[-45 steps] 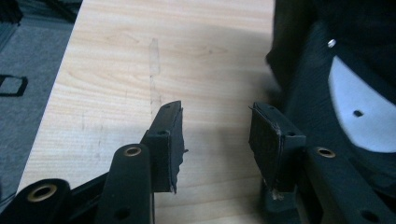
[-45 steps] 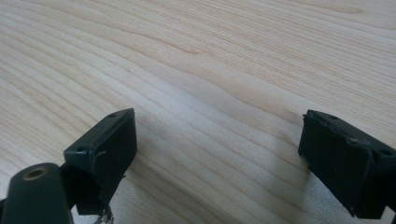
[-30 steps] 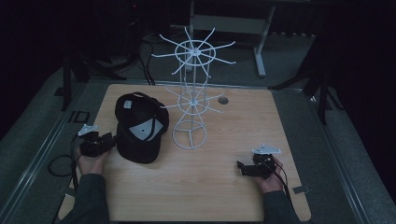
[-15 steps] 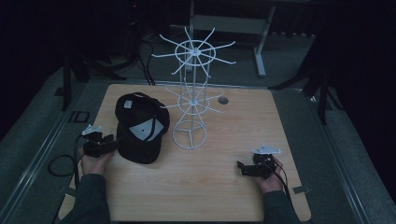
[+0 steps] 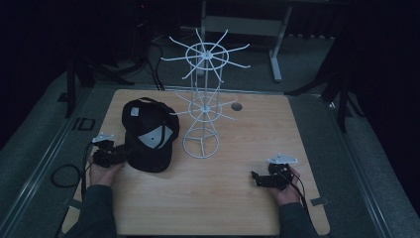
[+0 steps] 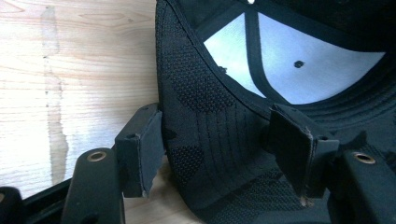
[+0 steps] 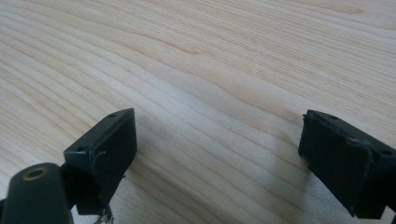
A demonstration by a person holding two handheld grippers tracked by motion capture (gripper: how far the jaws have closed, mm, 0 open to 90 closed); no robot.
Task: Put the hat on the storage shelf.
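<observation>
A black cap (image 5: pixel 148 134) lies upside down on the left of the wooden table (image 5: pixel 223 208), its white lining facing up. My left gripper (image 5: pixel 122 154) is at the cap's near-left edge. In the left gripper view the gripper (image 6: pixel 217 140) is open, its jaws standing either side of the cap's knitted black brim (image 6: pixel 205 107) without closing on it. My right gripper (image 5: pixel 256 178) rests low over the table at the front right. It (image 7: pixel 219 149) is open, with bare wood between its jaws.
A white wire rack (image 5: pixel 203 109) with spoked hooks on two tiers stands at the table's middle, just right of the cap. A small round grommet (image 5: pixel 236 106) sits behind it. Dark floor and cables surround the table.
My left gripper has slid right until its jaws straddle the cap's brim. The right gripper has stayed still.
</observation>
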